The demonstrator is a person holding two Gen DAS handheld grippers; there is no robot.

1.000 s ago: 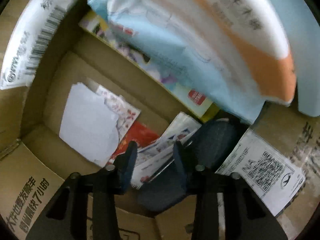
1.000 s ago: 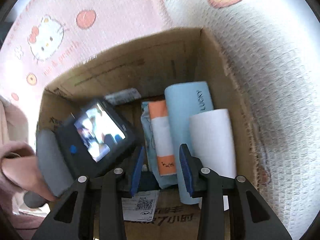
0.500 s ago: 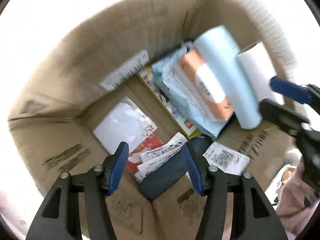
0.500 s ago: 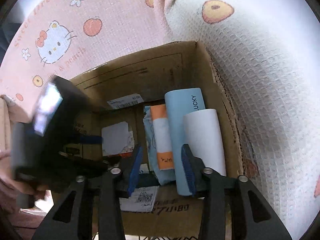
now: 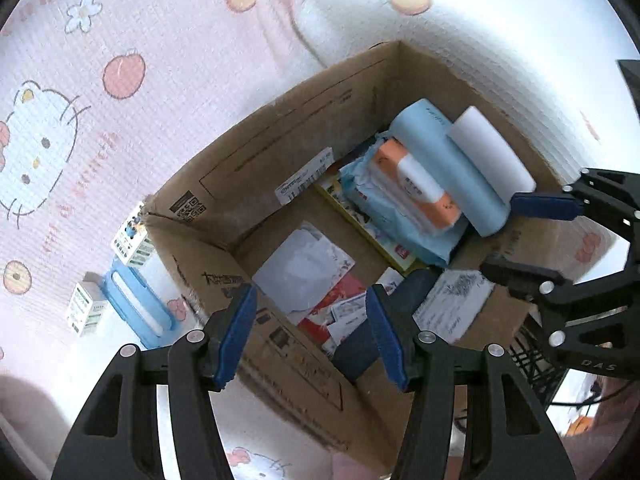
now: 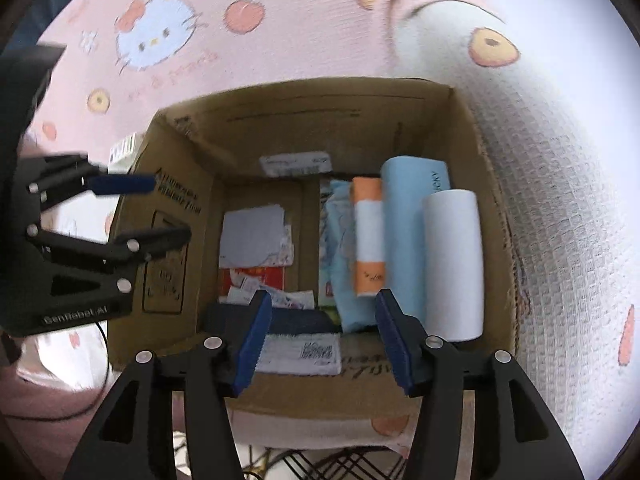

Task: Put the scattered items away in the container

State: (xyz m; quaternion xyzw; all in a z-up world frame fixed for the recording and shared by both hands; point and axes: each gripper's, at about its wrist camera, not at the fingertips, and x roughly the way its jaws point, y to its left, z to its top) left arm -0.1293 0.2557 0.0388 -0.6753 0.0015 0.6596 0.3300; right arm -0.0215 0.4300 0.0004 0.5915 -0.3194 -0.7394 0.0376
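Left gripper (image 5: 310,334) gaped empty above box (image 5: 280,152); right gripper (image 6: 320,334) opening, empty too. Rolls (image 6: 452,260), wipes (image 6: 368,236), papers (image 6: 252,236) already inside; packets (image 5: 132,236) left beside box.

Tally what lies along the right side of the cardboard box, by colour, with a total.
White roll: 1
Light blue roll: 1
Orange and white pack: 1
Light blue soft pack under it: 1
Total: 4, all inside the cardboard box.
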